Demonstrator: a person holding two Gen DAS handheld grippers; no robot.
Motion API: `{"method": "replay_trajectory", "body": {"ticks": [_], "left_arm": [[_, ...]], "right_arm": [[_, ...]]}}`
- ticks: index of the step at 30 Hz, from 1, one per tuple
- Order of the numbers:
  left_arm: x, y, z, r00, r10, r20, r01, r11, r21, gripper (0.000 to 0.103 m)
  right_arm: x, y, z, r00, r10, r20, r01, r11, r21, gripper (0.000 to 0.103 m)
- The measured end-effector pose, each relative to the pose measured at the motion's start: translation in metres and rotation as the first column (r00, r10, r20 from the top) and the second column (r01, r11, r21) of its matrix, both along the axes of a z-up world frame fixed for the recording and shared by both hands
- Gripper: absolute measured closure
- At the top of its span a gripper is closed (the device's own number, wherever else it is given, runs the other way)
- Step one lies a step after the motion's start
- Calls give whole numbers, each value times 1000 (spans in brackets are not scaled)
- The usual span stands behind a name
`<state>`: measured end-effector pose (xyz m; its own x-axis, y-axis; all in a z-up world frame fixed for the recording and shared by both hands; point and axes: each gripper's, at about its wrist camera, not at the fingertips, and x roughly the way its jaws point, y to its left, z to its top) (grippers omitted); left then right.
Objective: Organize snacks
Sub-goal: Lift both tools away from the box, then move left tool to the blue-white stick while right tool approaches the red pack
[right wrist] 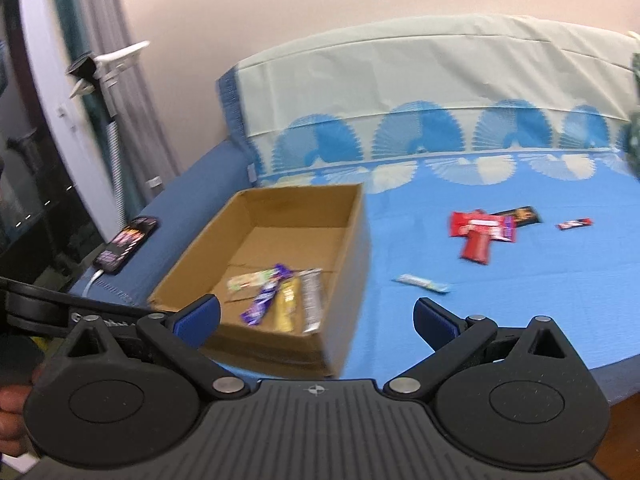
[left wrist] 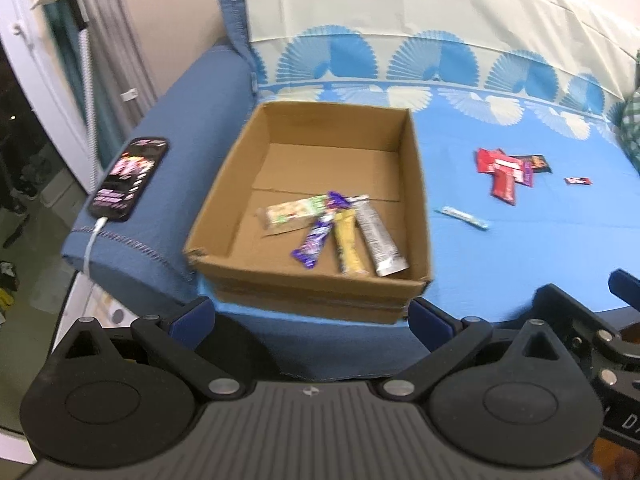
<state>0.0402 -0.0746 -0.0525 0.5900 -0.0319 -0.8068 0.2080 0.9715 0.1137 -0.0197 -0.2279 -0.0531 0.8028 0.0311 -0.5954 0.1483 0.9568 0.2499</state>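
An open cardboard box (left wrist: pixel 224 196) (right wrist: pixel 348 280) sits on the blue bed sheet (left wrist: pixel 520 256) (right wrist: pixel 520 300). Inside lie several snack bars: a green-white one (left wrist: pixel 292 212), a purple one (left wrist: pixel 318 236) (right wrist: pixel 266 294), a yellow one (left wrist: pixel 350 244) (right wrist: pixel 288 306) and a silver one (left wrist: pixel 378 240) (right wrist: pixel 312 300). Right of the box lie a thin pale-blue bar (left wrist: pixel 464 217) (right wrist: pixel 424 283), a pile of red packets (left wrist: pixel 502 172) (right wrist: pixel 480 236) and a small dark candy (left wrist: pixel 578 180) (right wrist: pixel 574 223). My left gripper (left wrist: pixel 312 316) is open and empty before the box's near wall. My right gripper (right wrist: pixel 316 320) is open and empty near the box's right corner.
A phone (left wrist: pixel 130 178) (right wrist: pixel 128 242) on a white charging cable lies on the blue sofa arm left of the box. A patterned backrest (left wrist: pixel 420 40) rises behind. A white door frame and a stand are at the left. The bed's front edge lies just under the grippers.
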Motion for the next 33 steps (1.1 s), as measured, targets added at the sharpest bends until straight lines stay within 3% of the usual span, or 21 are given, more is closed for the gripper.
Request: {"method": "replay_trajectory", "body": {"ticks": [6,13,19,24,33], "left_arm": [[25,-63,-7,995,-76,-65,75,997,-19,0],[57,-149,-37,974,-176,-141,178,984,1,0],[107,-203,-77,964,-124,-236,124,992,-15,0],[157,-239,-123,957,0,-292,7,1000,22,0],[233,-270,-206,900,189,-394,-179,982,62,0]], "right_arm": [[-9,-64,-14,988,-153,-24,153,988,10,1],[-11,-147,-38,944,-320,-83,322,946,15,1],[11,-209,-70,905,-401,-144,408,913,22,1],[36,-235,-93,892,-415,-179,425,905,19,1],[122,-284,-154,882,-387,-268,417,906,66,1]]}}
